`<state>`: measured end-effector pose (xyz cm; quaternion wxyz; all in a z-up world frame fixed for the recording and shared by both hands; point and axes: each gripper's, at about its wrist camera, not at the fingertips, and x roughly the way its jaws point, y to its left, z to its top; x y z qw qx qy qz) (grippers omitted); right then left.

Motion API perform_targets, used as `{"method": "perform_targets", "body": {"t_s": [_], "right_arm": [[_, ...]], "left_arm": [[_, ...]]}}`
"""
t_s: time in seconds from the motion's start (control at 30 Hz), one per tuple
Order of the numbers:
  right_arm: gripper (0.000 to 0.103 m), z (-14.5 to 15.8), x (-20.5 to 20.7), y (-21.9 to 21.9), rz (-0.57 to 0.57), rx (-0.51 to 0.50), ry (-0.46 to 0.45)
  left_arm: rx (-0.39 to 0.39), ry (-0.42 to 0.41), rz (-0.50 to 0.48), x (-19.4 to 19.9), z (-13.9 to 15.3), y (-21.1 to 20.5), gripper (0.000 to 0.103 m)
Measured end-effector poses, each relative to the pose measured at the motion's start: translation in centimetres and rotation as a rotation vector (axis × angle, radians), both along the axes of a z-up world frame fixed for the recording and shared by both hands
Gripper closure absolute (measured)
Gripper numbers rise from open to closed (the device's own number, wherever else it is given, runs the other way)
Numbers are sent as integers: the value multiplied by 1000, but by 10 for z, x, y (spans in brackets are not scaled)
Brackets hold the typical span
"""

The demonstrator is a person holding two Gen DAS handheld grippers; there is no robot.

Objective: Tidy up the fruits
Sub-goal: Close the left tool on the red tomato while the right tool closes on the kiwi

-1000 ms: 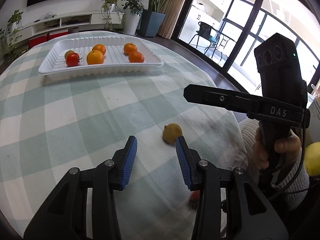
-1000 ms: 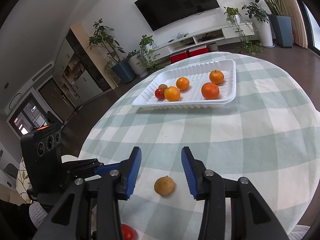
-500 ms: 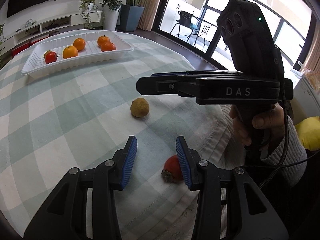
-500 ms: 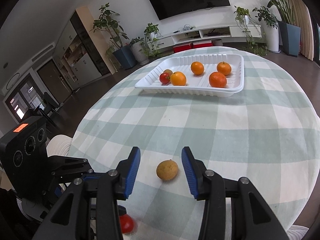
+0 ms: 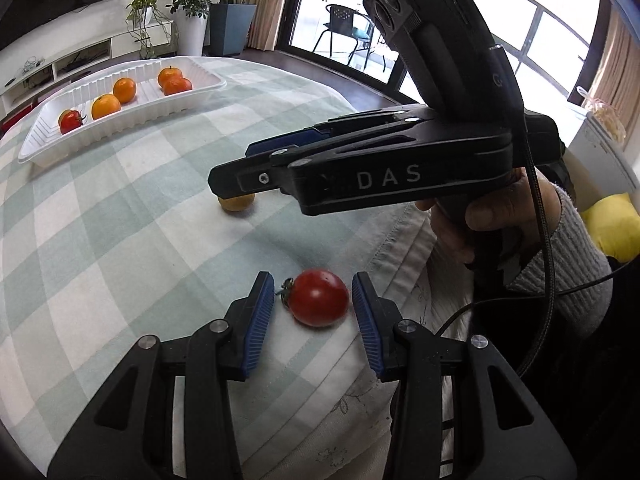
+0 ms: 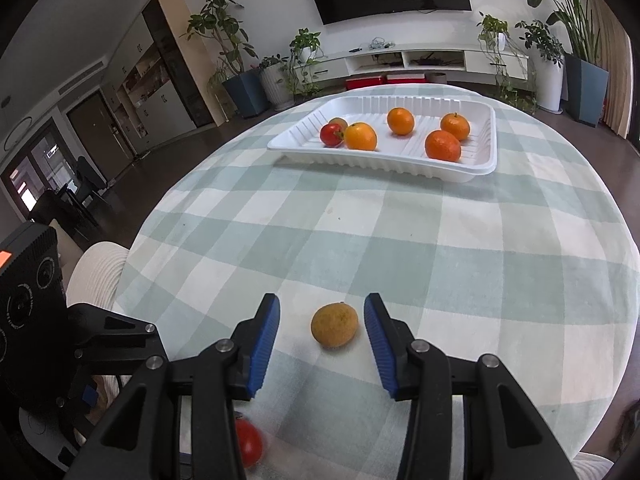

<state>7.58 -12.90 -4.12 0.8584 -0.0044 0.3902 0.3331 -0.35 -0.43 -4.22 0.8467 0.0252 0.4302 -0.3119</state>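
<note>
A red tomato (image 5: pixel 318 297) lies on the checked tablecloth near the table's front edge, between the blue pads of my open left gripper (image 5: pixel 313 304), not touched. It also shows in the right wrist view (image 6: pixel 249 443), low left. A yellow-brown fruit (image 6: pixel 334 325) lies between the pads of my open right gripper (image 6: pixel 322 330); in the left wrist view the fruit (image 5: pixel 236 202) is partly hidden under the right gripper (image 5: pixel 256 178). A white tray (image 6: pixel 476 168) at the far side holds several oranges, a tomato (image 6: pixel 331 134) and a brownish fruit.
The round table's edge (image 5: pixel 404 240) runs close to the tomato on the right. The person's hand and sleeve (image 5: pixel 560 240) are beyond it. The left gripper's body (image 6: pixel 32 304) is at the right wrist view's left edge.
My left gripper has swung right and down from the yellow-brown fruit to straddle the red tomato. My right gripper has moved forward so the yellow-brown fruit sits between its pads. Both stay open.
</note>
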Motion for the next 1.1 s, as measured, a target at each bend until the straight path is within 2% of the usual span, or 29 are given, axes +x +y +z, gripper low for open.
{"method": "perform_targets", "body": {"t_s": [0.57,0.87,1.1], "right_arm": [[56,-7,-1,11,-20,-75,-14],[72,-10,0,15,-36,-112,-18],[73,-10,1,14,-37,-104,-12]], "left_arm": [[16,-3,13,5,-9,-2,65],[38,-20,12,5,-12,-5,66],[29,-14,18,7,-12,-4,68]]}}
